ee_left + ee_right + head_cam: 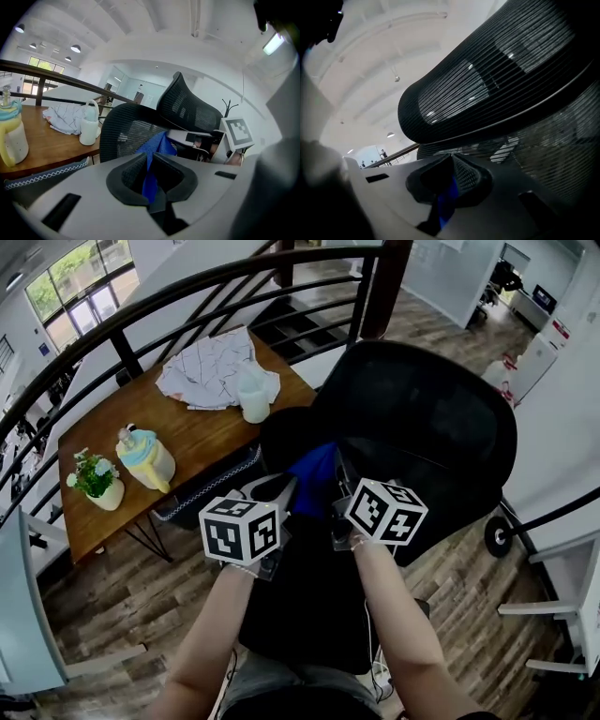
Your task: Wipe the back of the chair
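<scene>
My left gripper [150, 161] has its jaws pressed together on a fold of the blue cloth [158, 144]. The cloth rises out of the dark pads and fans toward the chair [427, 418]. My right gripper [451, 176] is clamped on the same cloth, and in the right gripper view a strip of blue shows squeezed in the slit between its pads.

In the head view my two grippers sit close side by side with their marker cubes toward me. The cloth is bunched between their tips and lies against the black office chair, at the near edge of its mesh back [487, 79]. That curved mesh fills the right gripper view, very near and above the jaws. In the left gripper view the right gripper shows at the right, just beyond the cloth, with its marker cube facing the camera.

To the left of the chair stands a wooden table [202, 442]. On it lie a crumpled white patterned fabric [211, 367] and a white jug [253, 401] just beside it. A yellow-and-blue lidded pitcher [145, 457] and a small potted plant [94, 479] stand toward the table's near-left edge. A black railing [187, 298] curves behind the table, and the floor [122, 606] is of wood planks
</scene>
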Tool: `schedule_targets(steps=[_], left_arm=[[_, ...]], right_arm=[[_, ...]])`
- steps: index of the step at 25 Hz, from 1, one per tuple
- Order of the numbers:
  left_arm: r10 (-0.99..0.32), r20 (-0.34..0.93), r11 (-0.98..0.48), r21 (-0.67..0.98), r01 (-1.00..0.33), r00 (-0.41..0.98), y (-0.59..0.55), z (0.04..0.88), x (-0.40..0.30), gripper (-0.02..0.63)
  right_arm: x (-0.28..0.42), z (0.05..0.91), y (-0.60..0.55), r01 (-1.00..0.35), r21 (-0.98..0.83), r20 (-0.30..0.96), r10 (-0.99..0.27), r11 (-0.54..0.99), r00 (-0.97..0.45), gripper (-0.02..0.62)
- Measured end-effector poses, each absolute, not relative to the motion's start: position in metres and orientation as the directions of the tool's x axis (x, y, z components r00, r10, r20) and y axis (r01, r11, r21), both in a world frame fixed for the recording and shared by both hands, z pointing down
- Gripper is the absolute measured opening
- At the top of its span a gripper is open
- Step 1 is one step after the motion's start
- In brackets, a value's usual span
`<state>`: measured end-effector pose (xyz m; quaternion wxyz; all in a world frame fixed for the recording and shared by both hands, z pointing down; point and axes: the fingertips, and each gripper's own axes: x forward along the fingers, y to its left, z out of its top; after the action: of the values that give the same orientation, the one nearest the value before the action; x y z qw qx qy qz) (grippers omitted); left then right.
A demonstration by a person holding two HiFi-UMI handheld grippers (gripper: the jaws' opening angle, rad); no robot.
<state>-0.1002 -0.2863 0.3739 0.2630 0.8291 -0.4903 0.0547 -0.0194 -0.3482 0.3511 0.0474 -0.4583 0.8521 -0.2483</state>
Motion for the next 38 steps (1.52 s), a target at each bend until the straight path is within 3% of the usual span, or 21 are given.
schedule_targets(steps=[38], left_arm=[[-0.516, 0.359, -0.670, 0.398, -0.627, 0.778, -0.278, 0.384, 0.132, 0.046]], right_arm=[[0.302, 0.357, -0.293, -0.909, -0.417, 0.175, -0.979, 0.022, -0.104, 0.031]])
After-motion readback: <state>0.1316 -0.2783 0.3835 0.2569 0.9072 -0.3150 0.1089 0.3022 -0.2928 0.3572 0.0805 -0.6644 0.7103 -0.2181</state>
